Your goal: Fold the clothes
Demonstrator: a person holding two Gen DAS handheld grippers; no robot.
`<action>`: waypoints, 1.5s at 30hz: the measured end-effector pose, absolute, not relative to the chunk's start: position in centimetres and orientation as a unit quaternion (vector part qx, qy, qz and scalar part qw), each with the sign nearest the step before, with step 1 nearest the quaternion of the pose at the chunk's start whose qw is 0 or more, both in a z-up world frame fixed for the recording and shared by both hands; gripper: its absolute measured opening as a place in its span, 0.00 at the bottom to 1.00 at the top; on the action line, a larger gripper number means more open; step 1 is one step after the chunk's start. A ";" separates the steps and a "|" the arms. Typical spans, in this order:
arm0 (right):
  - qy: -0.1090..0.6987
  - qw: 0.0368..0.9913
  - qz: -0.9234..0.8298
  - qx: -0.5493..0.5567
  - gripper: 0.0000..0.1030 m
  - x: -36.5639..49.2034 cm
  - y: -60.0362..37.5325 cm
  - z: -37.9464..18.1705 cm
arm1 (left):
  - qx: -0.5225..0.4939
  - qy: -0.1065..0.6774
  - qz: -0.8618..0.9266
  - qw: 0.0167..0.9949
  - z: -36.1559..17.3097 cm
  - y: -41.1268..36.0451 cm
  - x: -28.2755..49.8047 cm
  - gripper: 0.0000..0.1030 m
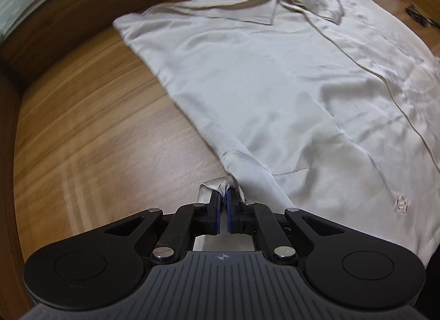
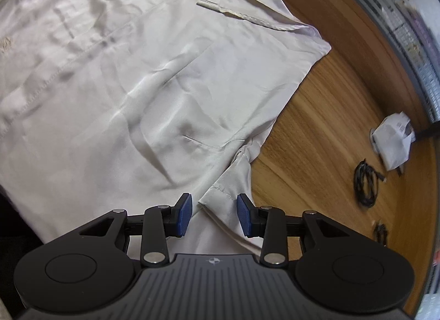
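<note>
Likely light, limp and slippery to handle, going by the satin sheen; best taken at a stitched hem or corner, where the cloth bunches; pale cream shirt (image 1: pixel 275 80) spread flat on the wooden table (image 1: pixel 90 116), collar at its far end, faintly creased; left gripper (image 1: pixel 223 204) clenched on the shirt's near left corner; right gripper (image 2: pixel 214 214) released, jaws apart, straddling the hemmed near right corner (image 2: pixel 220 193) without pinching it.

Both wrist cameras look forward and down, close over the shirt (image 1: pixel 275 86) on the tabletop (image 1: pixel 96 127), from opposite sides.
</note>
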State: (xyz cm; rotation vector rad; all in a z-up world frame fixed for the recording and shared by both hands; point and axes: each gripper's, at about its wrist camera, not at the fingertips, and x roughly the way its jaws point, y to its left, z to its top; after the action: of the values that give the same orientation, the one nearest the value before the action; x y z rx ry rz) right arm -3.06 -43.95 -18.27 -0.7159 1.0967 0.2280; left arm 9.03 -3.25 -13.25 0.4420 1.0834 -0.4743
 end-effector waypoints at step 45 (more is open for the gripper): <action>0.440 0.851 0.175 -0.229 0.44 6.6 -47.0 -7.0 | 0.170 0.475 -0.106 0.857 -2.1 -11.6 8.0 0.41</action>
State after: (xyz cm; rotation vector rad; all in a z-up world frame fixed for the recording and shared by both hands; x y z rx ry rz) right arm 6.63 -46.99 -6.99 -0.4823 0.9268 0.3677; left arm 7.97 -11.59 -2.10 0.3568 0.9989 -0.2217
